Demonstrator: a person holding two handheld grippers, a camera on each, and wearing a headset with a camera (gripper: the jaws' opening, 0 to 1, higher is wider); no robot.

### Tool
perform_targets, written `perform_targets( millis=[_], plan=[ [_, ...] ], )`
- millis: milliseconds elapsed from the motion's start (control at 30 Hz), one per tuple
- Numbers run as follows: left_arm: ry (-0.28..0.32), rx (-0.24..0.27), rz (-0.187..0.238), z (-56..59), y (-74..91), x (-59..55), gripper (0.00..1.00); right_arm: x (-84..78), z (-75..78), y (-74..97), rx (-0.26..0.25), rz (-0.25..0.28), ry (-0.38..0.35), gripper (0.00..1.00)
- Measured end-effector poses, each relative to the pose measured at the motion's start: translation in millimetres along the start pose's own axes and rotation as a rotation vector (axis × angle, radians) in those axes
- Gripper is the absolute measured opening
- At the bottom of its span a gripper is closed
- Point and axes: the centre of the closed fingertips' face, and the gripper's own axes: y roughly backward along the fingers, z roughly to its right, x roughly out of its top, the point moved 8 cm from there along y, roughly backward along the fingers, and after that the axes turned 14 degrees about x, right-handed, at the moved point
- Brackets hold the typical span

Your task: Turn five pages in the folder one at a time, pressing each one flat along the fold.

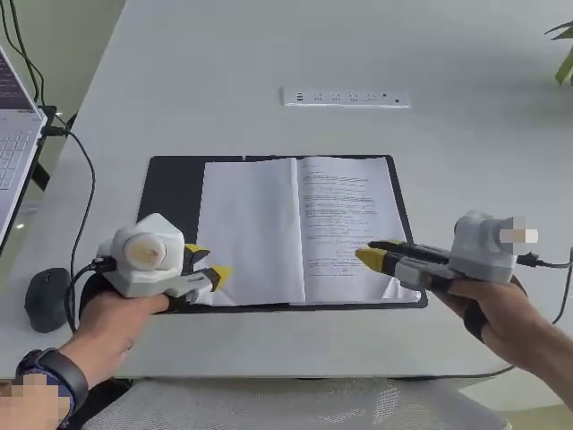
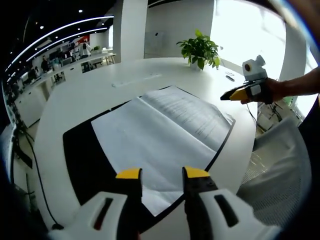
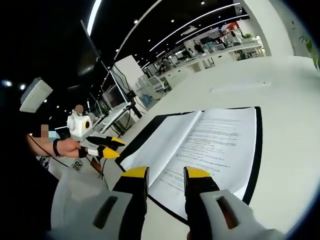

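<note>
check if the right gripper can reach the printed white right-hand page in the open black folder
Probably yes: the right gripper hovers open by the lower part of the printed white page, with nothing lying between them.

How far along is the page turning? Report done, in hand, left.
Done: the folder lies open, a blank page flat on its left; how many were turned cannot be told. In hand: nothing gripped; the right hand-held gripper hovers open over the printed page, the left hand-held gripper open by the blank page's corner. Left: turning that page, pressing the fold.

Folder on the table, power strip behind it, mouse and laptop to its left
</note>
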Motion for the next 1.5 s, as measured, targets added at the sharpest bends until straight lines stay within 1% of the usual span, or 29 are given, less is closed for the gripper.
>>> perform_targets(
  millis=[133, 233, 367, 500, 633, 700, 800, 867, 933, 1000, 1100, 1233, 1333, 1500],
  plan=[
    [-0.019, 0.004, 0.018, -2.4, 9.5, 5.3, 0.36, 1.8, -2.3, 16.6, -0.030, -0.016, 0.040, 0.34],
    [-0.022, 0.010, 0.031, -3.8, 17.4, 8.7, 0.41, 1.8, -2.3, 28.9, -0.066, -0.039, 0.078, 0.38],
    [-0.021, 0.018, 0.039, -4.2, 27.5, 11.8, 0.48, 1.7, -4.1, 39.7, -0.087, -0.050, 0.103, 0.46],
    [-0.020, 0.027, 0.056, -5.9, 35.9, 11.8, 0.53, 0.8, -7.1, 48.9, -0.109, -0.071, 0.138, 0.52],
    [-0.016, 0.031, 0.072, -7.7, 43.7, 11.7, 0.59, -2.1, -10.2, 57.2, -0.129, -0.105, 0.173, 0.59],
    [-0.011, 0.032, 0.083, -6.6, 48.9, 13.2, 0.61, -2.6, -12.2, 60.0, -0.135, -0.113, 0.185, 0.61],
    [-0.013, 0.036, 0.099, -5.2, 59.0, 16.5, 0.65, -2.5, -14.2, 63.6, -0.143, -0.110, 0.192, 0.63],
    [-0.013, 0.040, 0.108, -5.5, 64.2, 18.4, 0.67, -2.4, -16.4, 66.2, -0.146, -0.098, 0.193, 0.65],
    [-0.002, 0.045, 0.115, -6.1, 67.9, 19.7, 0.68, -3.2, -18.3, 68.3, -0.151, -0.093, 0.194, 0.66],
    [0.021, 0.061, 0.124, -7.3, 72.2, 19.9, 0.70, -4.5, -20.9, 70.2, -0.154, -0.092, 0.198, 0.68],
    [0.038, 0.074, 0.127, -7.5, 77.3, 17.0, 0.71, -7.6, -24.1, 73.0, -0.159, -0.092, 0.200, 0.71],
    [0.045, 0.084, 0.121, -7.6, 79.8, 13.8, 0.71, -13.5, -27.3, 76.3, -0.168, -0.085, 0.191, 0.72],
    [0.044, 0.085, 0.118, -7.2, 80.9, 13.9, 0.71, -16.5, -28.0, 77.7, -0.174, -0.085, 0.185, 0.72],
    [0.036, 0.078, 0.127, -5.5, 79.5, 22.3, 0.70, -18.6, -29.0, 79.7, -0.182, -0.084, 0.181, 0.74]
  ],
)
